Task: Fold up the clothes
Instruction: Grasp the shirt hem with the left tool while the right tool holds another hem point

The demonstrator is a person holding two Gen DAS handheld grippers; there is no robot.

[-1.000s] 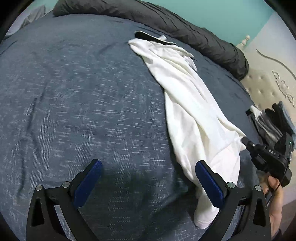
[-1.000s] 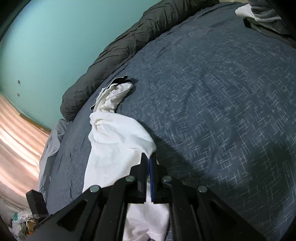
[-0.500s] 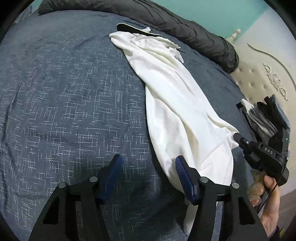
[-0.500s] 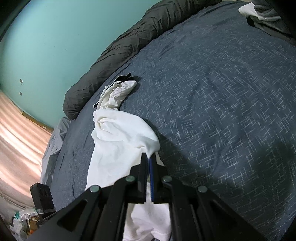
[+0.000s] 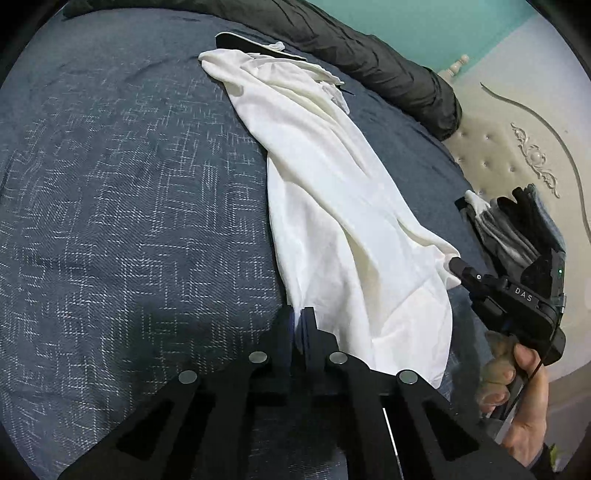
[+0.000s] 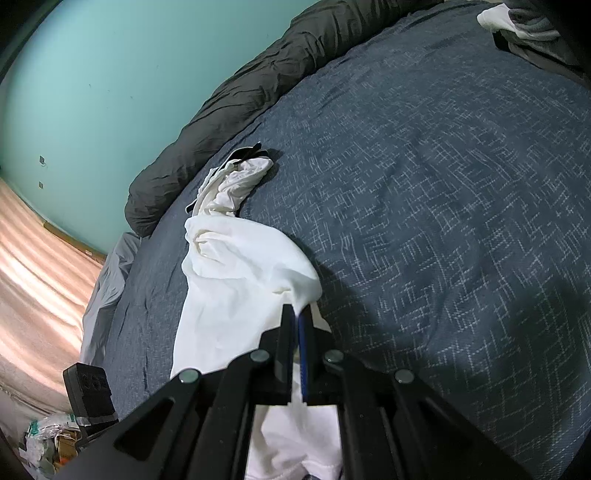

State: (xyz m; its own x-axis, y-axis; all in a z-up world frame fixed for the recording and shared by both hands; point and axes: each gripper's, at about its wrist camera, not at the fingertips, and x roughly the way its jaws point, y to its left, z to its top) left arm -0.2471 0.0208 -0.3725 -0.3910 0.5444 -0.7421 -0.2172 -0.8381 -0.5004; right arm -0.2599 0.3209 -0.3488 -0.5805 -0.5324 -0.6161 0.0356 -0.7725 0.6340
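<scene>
One white garment [image 5: 332, 206] is seen, stretched in a long crumpled band across the dark blue patterned bedspread [image 5: 129, 206]. Two grippers are counted. The left gripper [image 5: 300, 319] is pinched tight on the garment's near edge, a sliver of white cloth showing between its blue pads. The right gripper [image 6: 298, 319] is likewise clamped on a bunched corner of the same garment [image 6: 243, 280], which is lifted slightly off the bedspread [image 6: 443, 206] there.

One dark grey rolled duvet [image 5: 369, 62] is laid along the far edge of the bed, against a teal wall [image 6: 110, 74]. One small pile of folded clothes [image 5: 502, 229], grey, black and white, is placed near the headboard [image 5: 517, 155].

A flat black item [image 5: 236, 38] under the garment's far end is mostly covered, and what it is cannot be told. The garment's lower hem is hidden behind the gripper bodies in both views, and its type cannot be made out.

Only in the left wrist view are the right gripper's body [image 5: 517, 299], the person's hand [image 5: 517, 391] around its handle, and the cream tufted headboard shown. Only in the right wrist view are the pinkish floor [image 6: 33, 266], a black box [image 6: 88, 395] and some packaging [image 6: 48, 439] beside the bed shown; the pile of clothes [image 6: 524, 26] is cut off at that frame's upper edge.
</scene>
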